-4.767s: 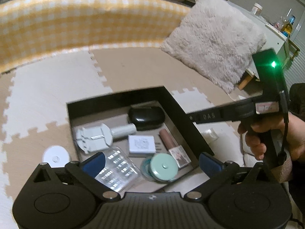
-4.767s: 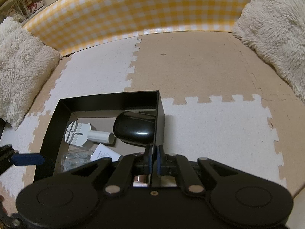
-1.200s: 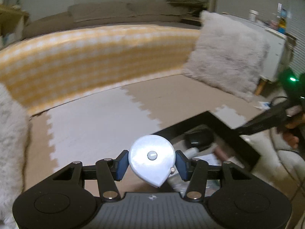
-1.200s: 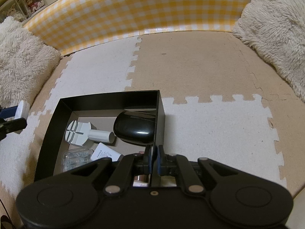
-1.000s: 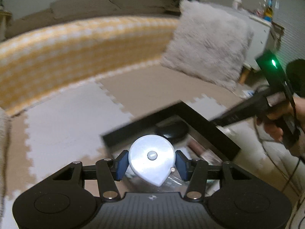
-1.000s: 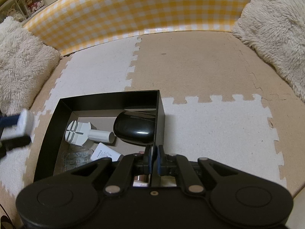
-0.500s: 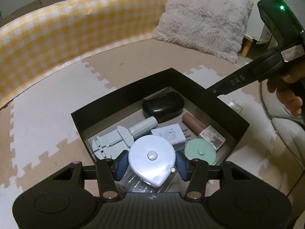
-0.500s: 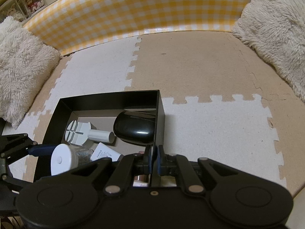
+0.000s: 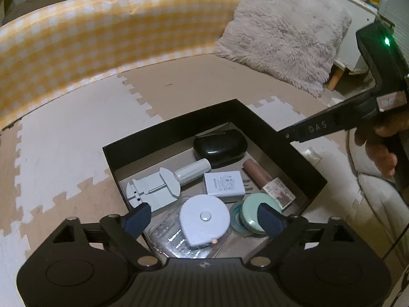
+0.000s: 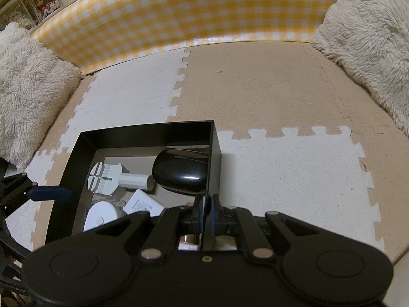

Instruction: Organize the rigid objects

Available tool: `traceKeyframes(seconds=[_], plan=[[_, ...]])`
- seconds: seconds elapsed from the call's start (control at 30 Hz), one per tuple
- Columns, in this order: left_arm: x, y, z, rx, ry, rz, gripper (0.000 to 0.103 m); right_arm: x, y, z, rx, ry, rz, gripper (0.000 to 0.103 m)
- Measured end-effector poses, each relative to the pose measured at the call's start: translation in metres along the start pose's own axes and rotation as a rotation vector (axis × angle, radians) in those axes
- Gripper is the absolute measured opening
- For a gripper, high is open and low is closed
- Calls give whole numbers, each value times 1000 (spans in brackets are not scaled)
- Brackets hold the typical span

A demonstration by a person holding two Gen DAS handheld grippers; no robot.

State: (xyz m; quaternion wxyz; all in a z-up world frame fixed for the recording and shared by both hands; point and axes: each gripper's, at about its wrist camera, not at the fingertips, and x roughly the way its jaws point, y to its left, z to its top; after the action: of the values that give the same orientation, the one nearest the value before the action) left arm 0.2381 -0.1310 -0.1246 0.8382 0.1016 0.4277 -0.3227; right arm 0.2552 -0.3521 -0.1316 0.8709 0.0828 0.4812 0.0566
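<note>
A black box (image 9: 258, 121) sits on the foam floor mat. In it lie a white round tape measure (image 9: 204, 219), a black case (image 9: 220, 147), a white tool (image 9: 156, 186), a white charger (image 9: 224, 183), a brown tube (image 9: 257, 173), a green round tin (image 9: 255, 215) and a clear plastic pack (image 9: 176, 238). My left gripper (image 9: 204, 217) is open above the box's near end, the tape measure lying loose between its fingers. My right gripper (image 10: 207, 211) is shut on the box's right wall (image 10: 213, 158). The tape measure also shows in the right wrist view (image 10: 102, 217).
A yellow checked bumper (image 9: 102, 41) curves along the back. Fluffy pillows lie at the right (image 9: 283, 33) and left (image 10: 28, 81). White and tan foam tiles (image 10: 281, 128) cover the floor around the box.
My left gripper carried the tape measure from the left of the box over it, lowered it in and opened. The tape measure now rests on the clear pack. The right gripper stayed still.
</note>
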Motion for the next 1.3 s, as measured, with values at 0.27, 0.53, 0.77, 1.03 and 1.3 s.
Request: traceKeyframes(seconds=[0.27,0.53,0.77,1.03,1.3], plan=[[-14,-3,3,-53,-21,21,103,2,2,-2,-11,17,-12,7],[-39,-3,3,-115,-71,78,103,-17,12,-2,-4,-32,-30,15],[-76,-1,-1,-181,-129,132,103,-46,34,-8,-8,-92,-32,29],[-132,-9,-11,-228,-221,171,103,-112,51,-21,32,-210,-50,57],[-179,-20,-32,-269,-275,260,103,-171,71,-53,-1,-290,-60,74]])
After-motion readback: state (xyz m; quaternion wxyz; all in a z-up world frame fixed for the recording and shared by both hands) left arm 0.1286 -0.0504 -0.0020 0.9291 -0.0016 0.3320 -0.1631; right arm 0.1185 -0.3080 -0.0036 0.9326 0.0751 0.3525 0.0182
